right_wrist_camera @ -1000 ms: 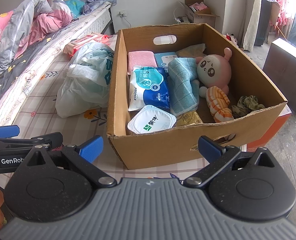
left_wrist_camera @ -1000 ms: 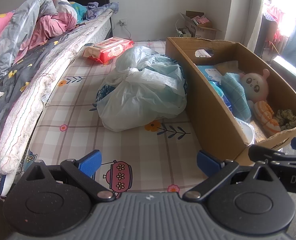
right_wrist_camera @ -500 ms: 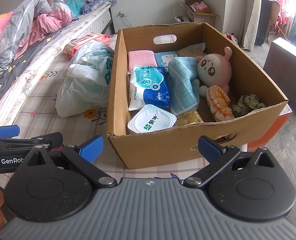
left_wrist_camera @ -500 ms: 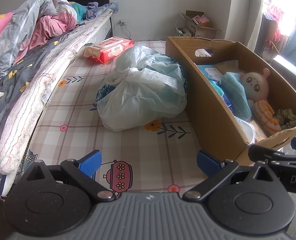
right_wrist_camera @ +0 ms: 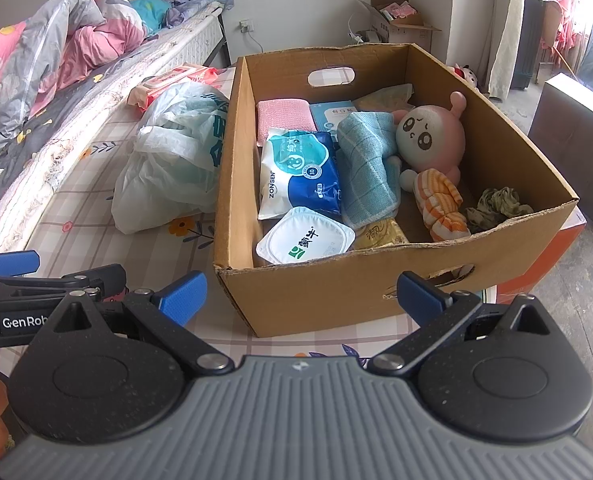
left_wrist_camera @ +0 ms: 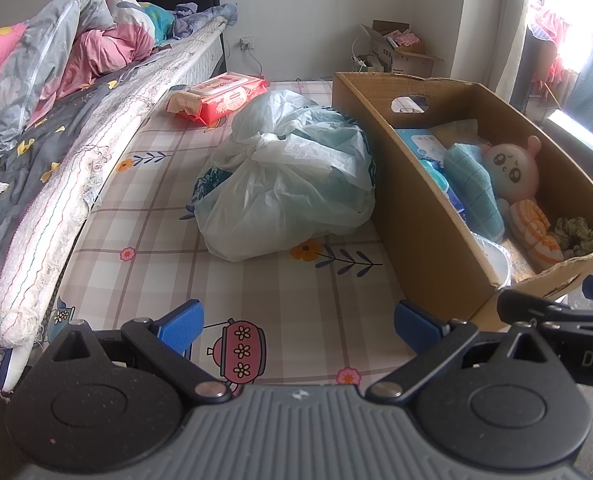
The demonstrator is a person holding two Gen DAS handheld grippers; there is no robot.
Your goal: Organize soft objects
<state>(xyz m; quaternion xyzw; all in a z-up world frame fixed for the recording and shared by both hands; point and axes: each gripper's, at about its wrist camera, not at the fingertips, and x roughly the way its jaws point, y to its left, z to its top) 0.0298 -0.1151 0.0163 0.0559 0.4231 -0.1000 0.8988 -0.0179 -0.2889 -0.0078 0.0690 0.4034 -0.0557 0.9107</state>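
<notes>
A cardboard box (right_wrist_camera: 376, 280) (left_wrist_camera: 420, 216) stands on a patterned mat and holds a pink plush doll (right_wrist_camera: 432, 140), a blue towel (right_wrist_camera: 370, 164), a wipes pack (right_wrist_camera: 300, 176), a pink cloth (right_wrist_camera: 282, 118), an orange striped soft toy (right_wrist_camera: 440, 204) and a green scrunchie (right_wrist_camera: 496, 204). A knotted plastic bag (left_wrist_camera: 288, 184) (right_wrist_camera: 172, 160) lies left of the box. A red wipes pack (left_wrist_camera: 220, 98) lies farther back. My left gripper (left_wrist_camera: 298, 326) is open and empty over the mat. My right gripper (right_wrist_camera: 302, 294) is open and empty before the box's near wall.
A bed with a rumpled quilt (left_wrist_camera: 48, 68) runs along the left. A small carton (right_wrist_camera: 400, 26) stands by the far wall. A dark cabinet (right_wrist_camera: 576, 116) is at the right. An orange box (right_wrist_camera: 544, 256) sits beside the cardboard box.
</notes>
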